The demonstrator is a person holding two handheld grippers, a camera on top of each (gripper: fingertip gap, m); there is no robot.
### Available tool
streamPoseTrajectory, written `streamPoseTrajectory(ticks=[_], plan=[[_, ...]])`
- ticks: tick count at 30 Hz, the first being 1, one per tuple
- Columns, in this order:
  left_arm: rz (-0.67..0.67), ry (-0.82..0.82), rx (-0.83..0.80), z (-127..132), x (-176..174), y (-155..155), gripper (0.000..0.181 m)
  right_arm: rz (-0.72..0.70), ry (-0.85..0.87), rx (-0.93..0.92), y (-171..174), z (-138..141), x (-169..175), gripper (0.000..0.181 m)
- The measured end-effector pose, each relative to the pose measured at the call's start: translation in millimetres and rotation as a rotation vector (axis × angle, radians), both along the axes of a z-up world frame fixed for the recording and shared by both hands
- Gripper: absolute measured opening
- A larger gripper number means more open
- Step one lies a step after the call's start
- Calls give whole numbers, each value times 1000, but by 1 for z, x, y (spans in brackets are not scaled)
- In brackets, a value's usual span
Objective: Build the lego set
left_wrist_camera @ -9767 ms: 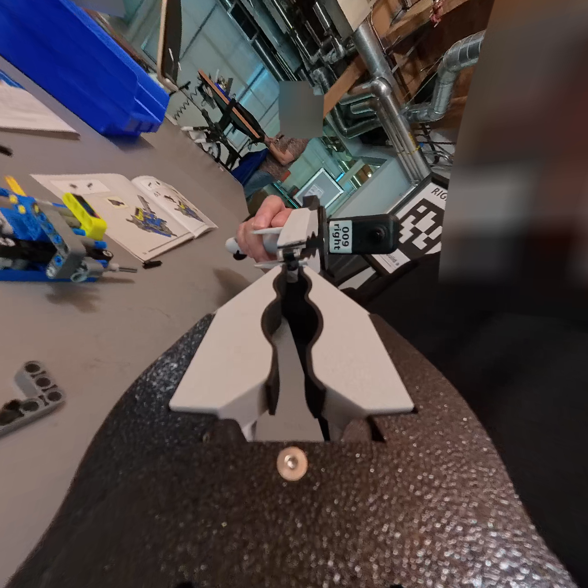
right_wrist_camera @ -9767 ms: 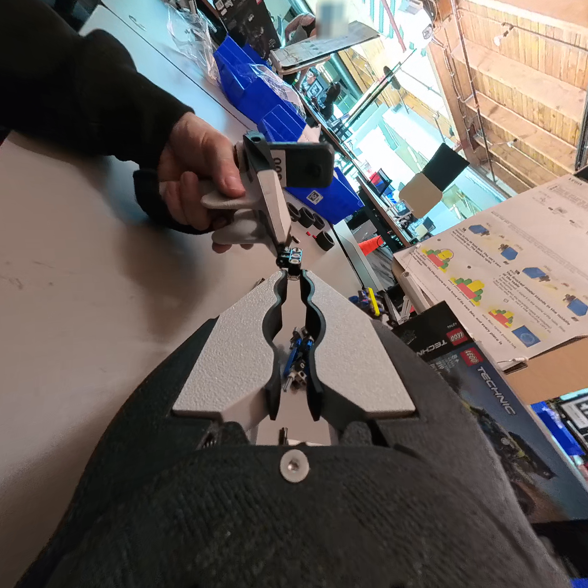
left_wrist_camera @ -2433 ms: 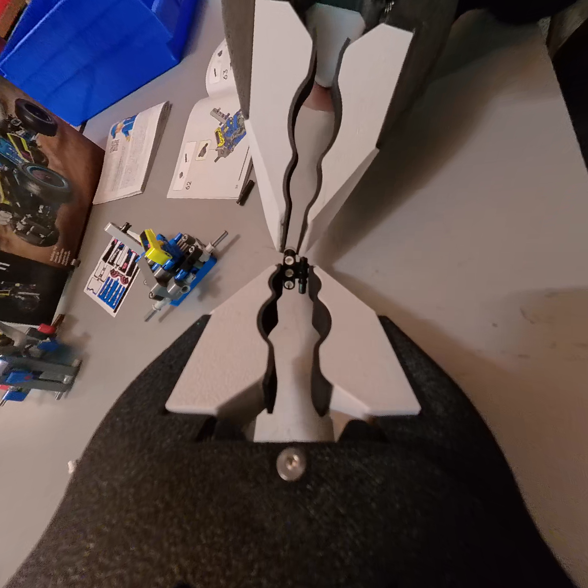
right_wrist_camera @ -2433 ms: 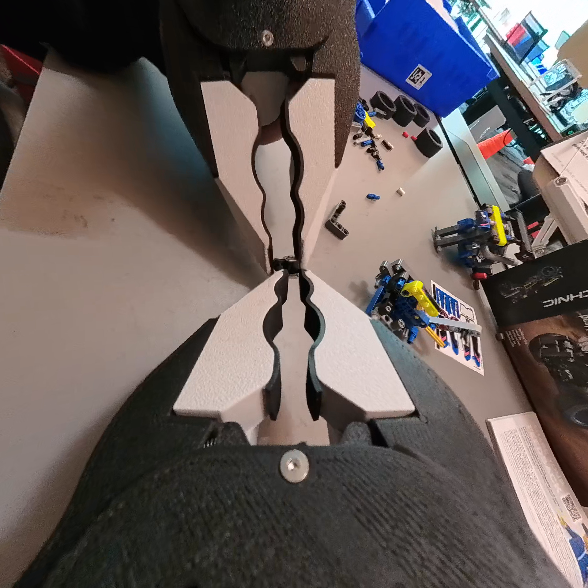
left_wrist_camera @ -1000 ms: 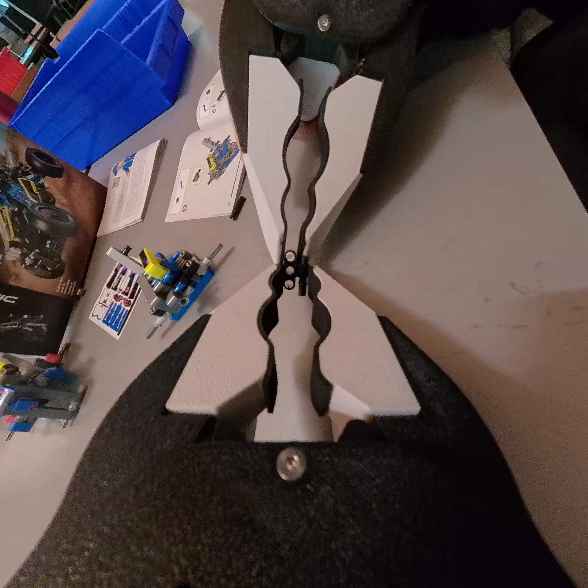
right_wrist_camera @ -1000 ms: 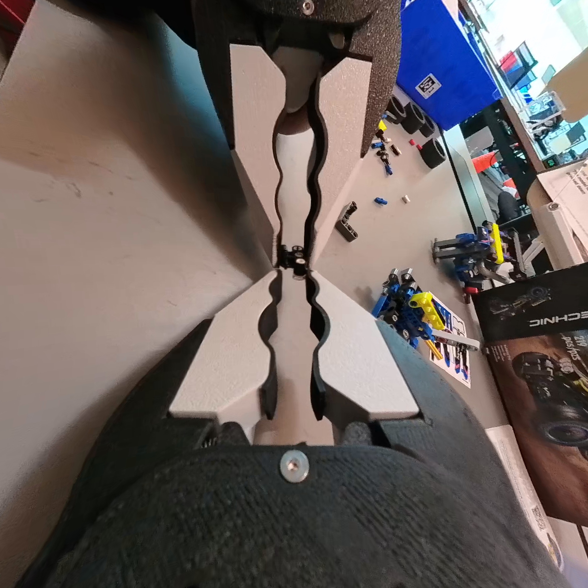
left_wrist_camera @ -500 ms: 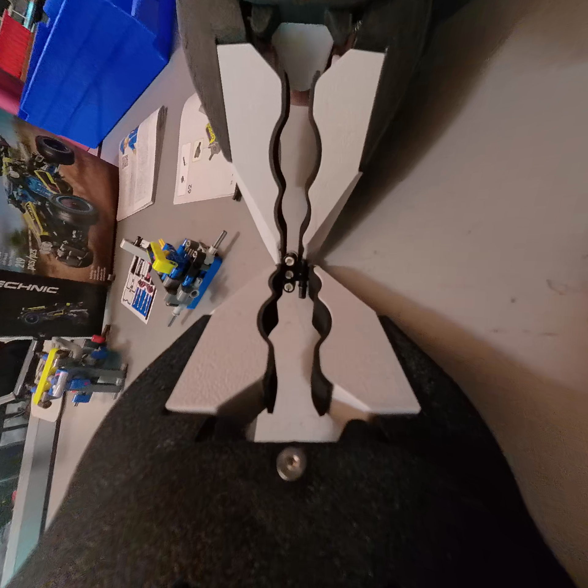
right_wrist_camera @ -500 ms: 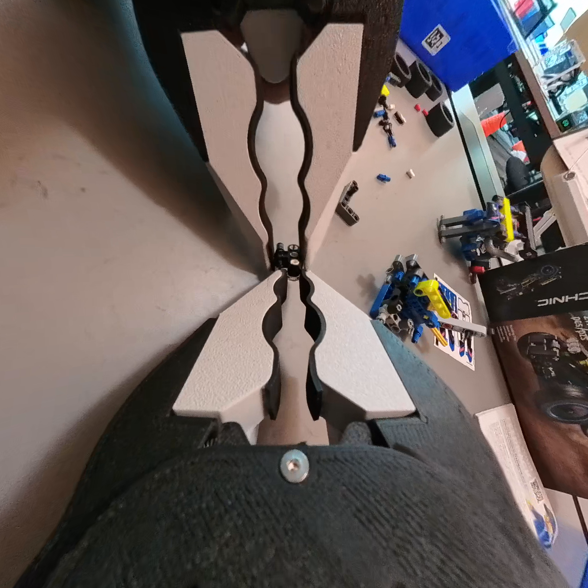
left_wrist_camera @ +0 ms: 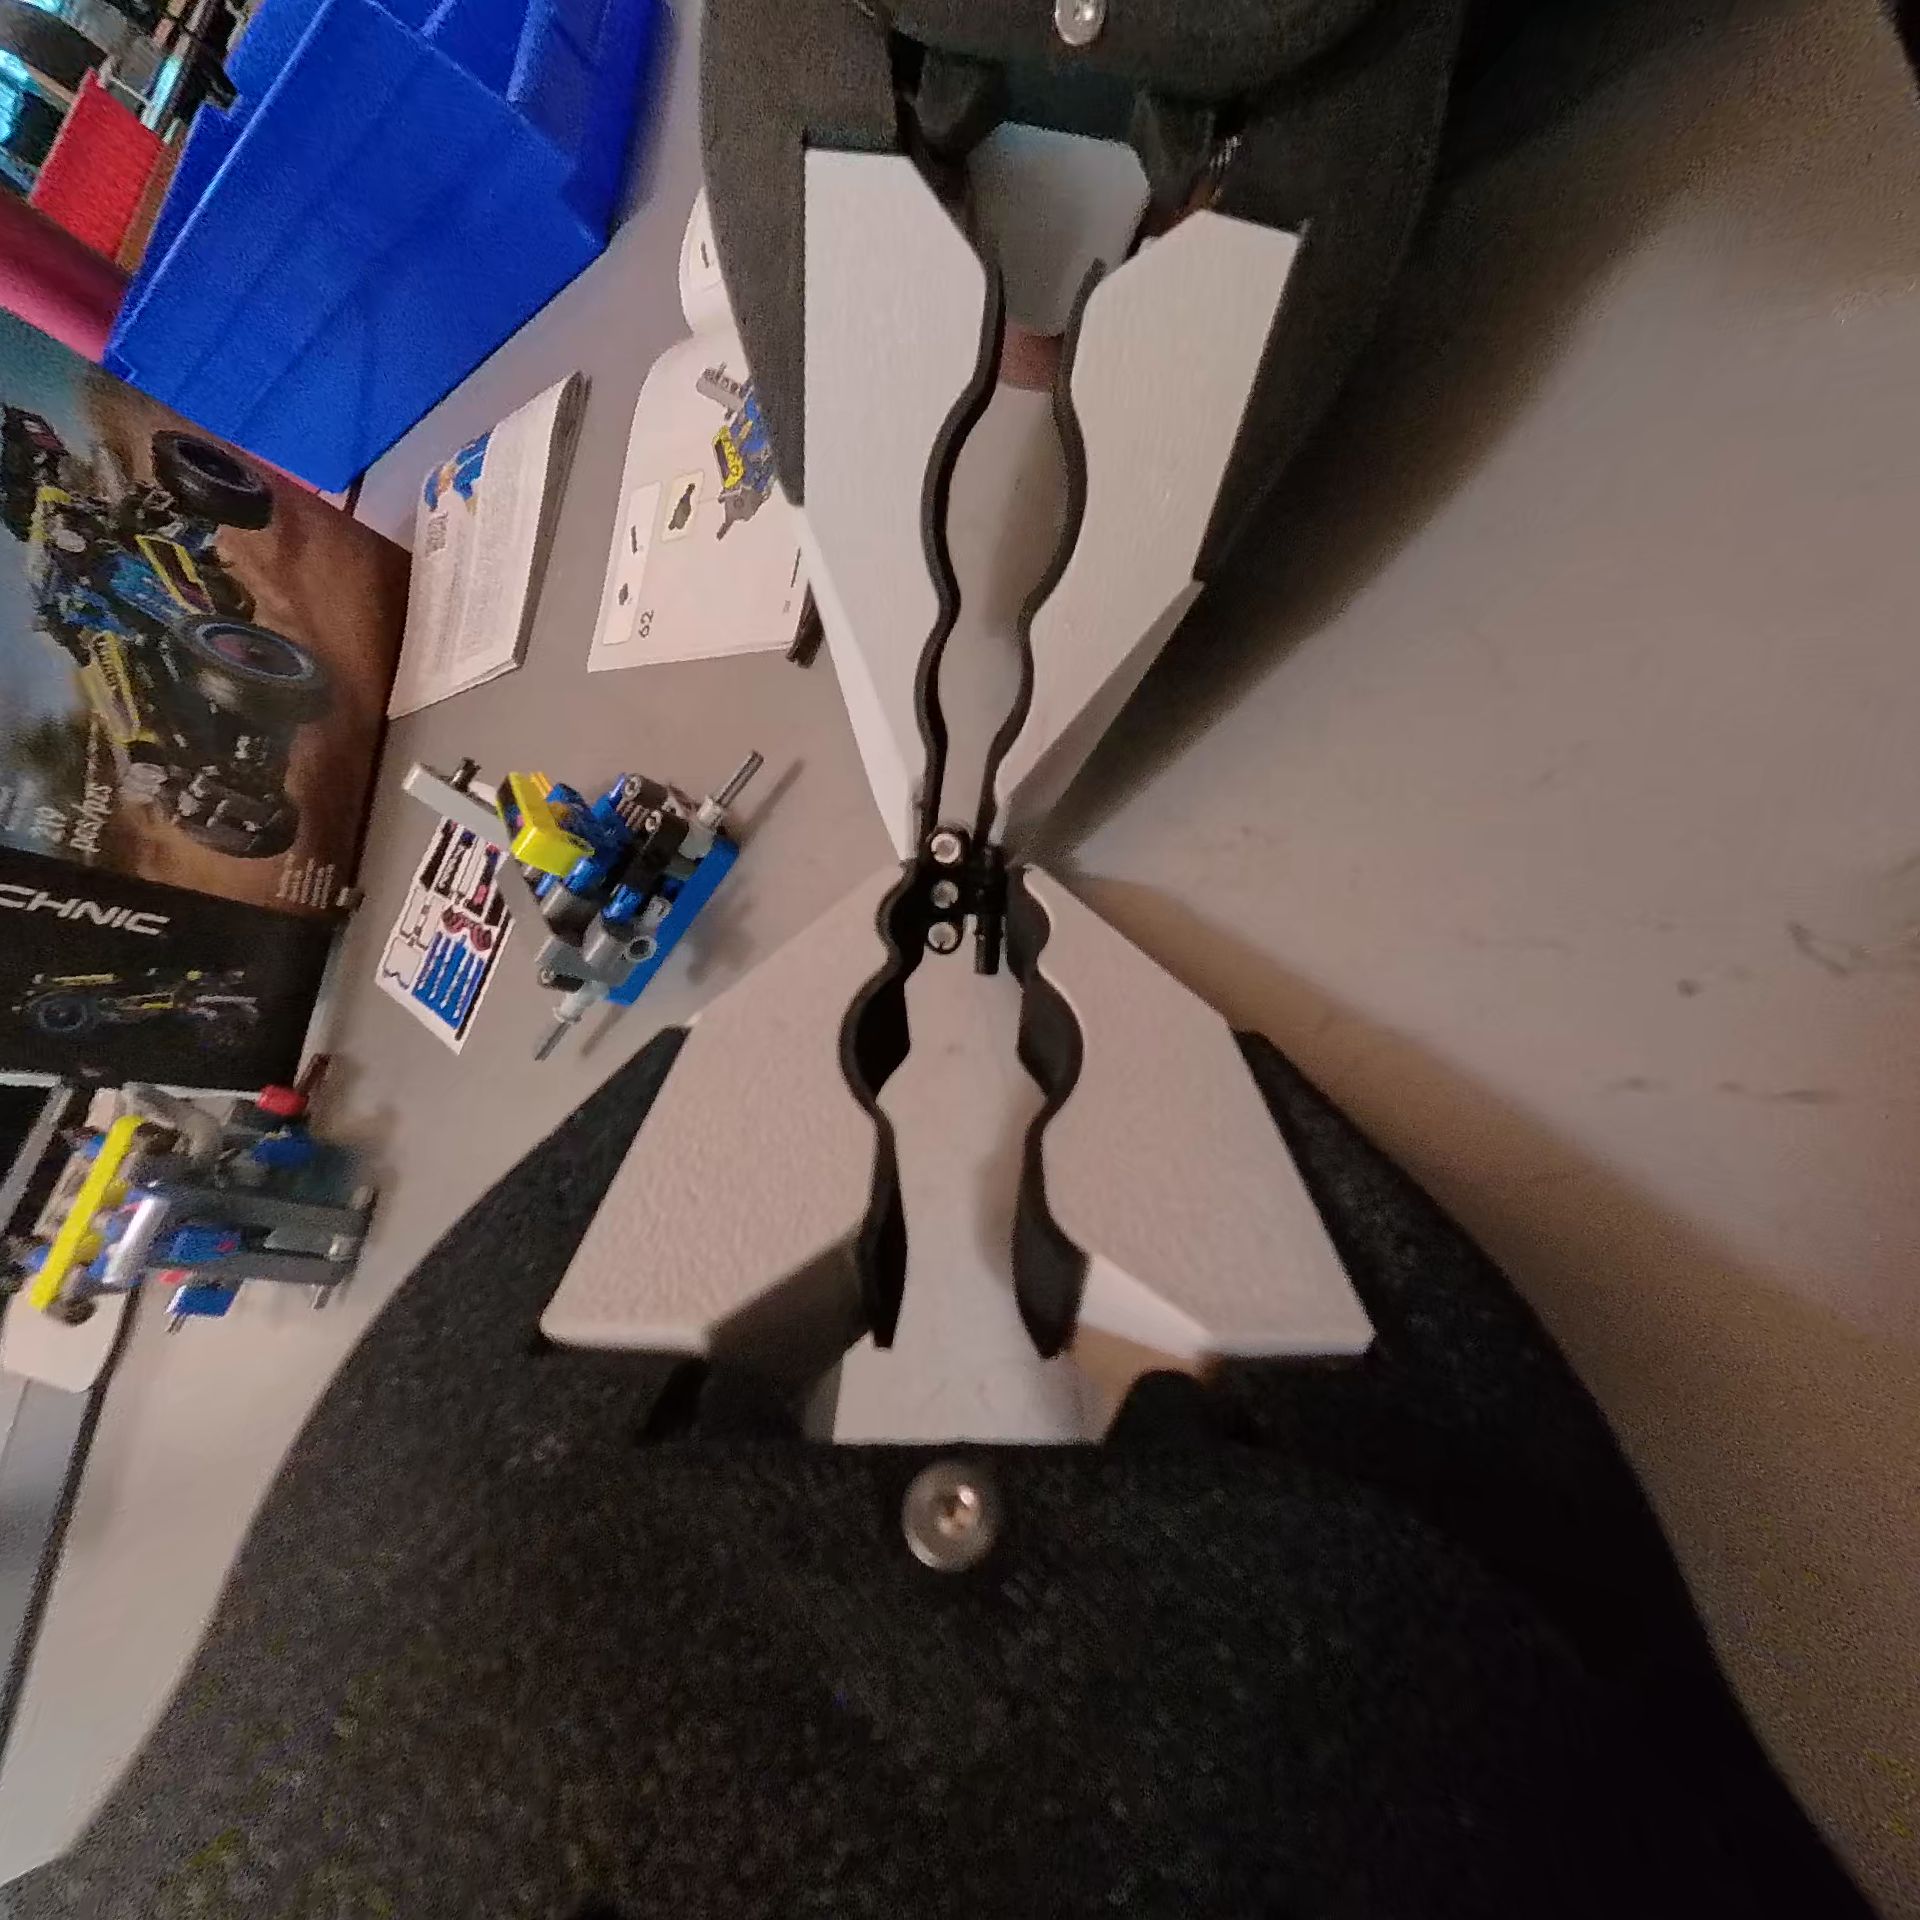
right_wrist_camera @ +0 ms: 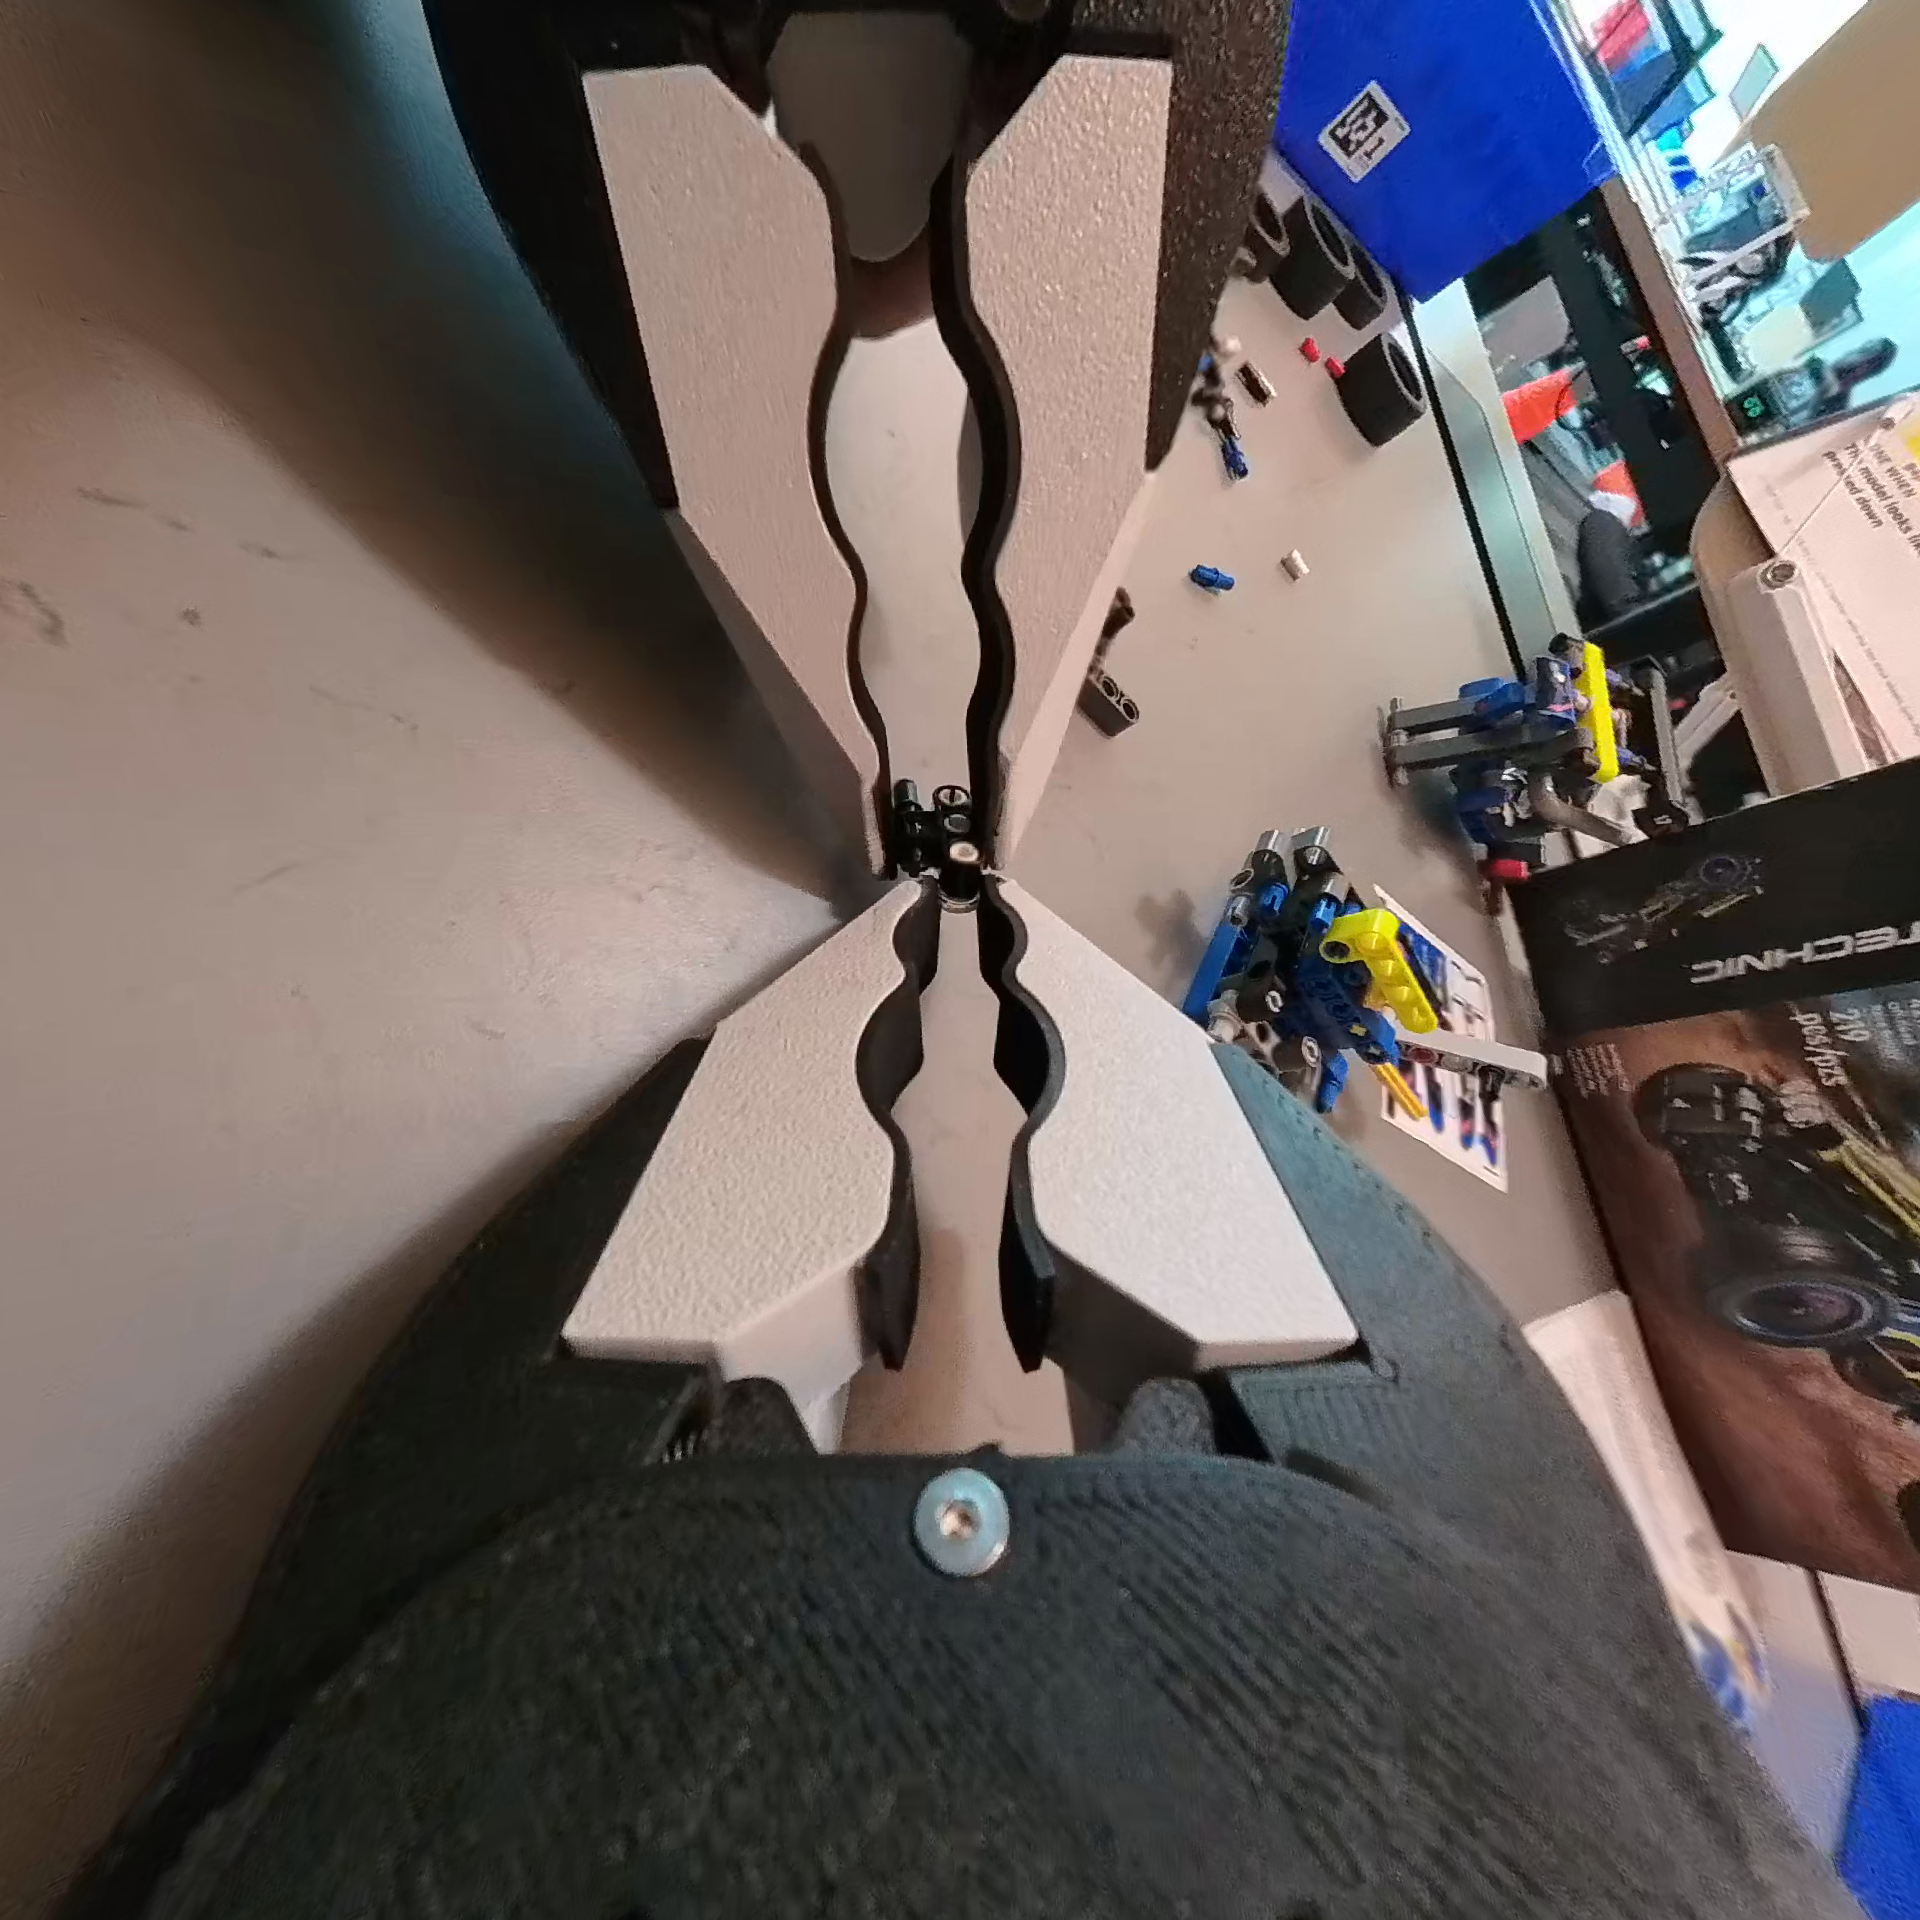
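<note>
Both tools were nose to nose over the grey surface (left_wrist_camera: 1558, 727), and a small black lego piece (left_wrist_camera: 956, 899) sat right where the tips met. The left tool (left_wrist_camera: 961, 935) had its jaws closed down on that piece, pin holes facing the camera. The right tool (right_wrist_camera: 958, 894) was pinched in at the tips on the same piece's end; from its own view the piece (right_wrist_camera: 935, 826) mostly sat in the other tool's grip, so how much the right one really held was hard to say.

Containers: a blue bin (left_wrist_camera: 343, 229) stood at the far edge in the left view, tilted so I couldn't see inside at all. Another blue bin (right_wrist_camera: 1434, 135) showed in the right view, cut off by the frame, contents hidden too. The lego box (left_wrist_camera: 156, 727) lay flat, closed as far as I could tell.

Loose stuff: a blue and yellow sub-build (left_wrist_camera: 603, 883) lay beside a sticker sheet (left_wrist_camera: 447, 945), a second build (left_wrist_camera: 177, 1216) was blurry near the edge, and the open instruction booklet (left_wrist_camera: 686, 561) was half covered by the right tool. Black tyres (right_wrist_camera: 1340, 270) and tiny loose bits (right_wrist_camera: 1210, 577) were scattered farther off, too small to identify.
</note>
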State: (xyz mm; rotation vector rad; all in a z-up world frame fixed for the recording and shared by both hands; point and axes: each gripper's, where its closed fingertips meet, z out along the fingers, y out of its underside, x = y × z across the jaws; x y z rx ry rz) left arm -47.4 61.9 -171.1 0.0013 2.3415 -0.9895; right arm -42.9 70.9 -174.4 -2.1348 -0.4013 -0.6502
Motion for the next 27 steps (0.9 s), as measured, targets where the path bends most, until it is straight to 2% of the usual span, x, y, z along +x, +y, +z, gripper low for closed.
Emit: streamPoseTrajectory(ticks=[4,8,11,21,27], plan=[[12,15,3,-2,1,2,12,22,80,32,-5,5,-3,8],[7,41,-50,2,0,1,12,14,190,124,-21,25,4,6],[-5,36,-70,6,-1,-1,12,44,235,79,-21,20,-3,9],[-36,47,-106,11,-6,-4,12,83,132,63,-5,15,-11,7],[-24,56,-68,4,-5,-2,12,68,37,47,-1,8,-8,8]])
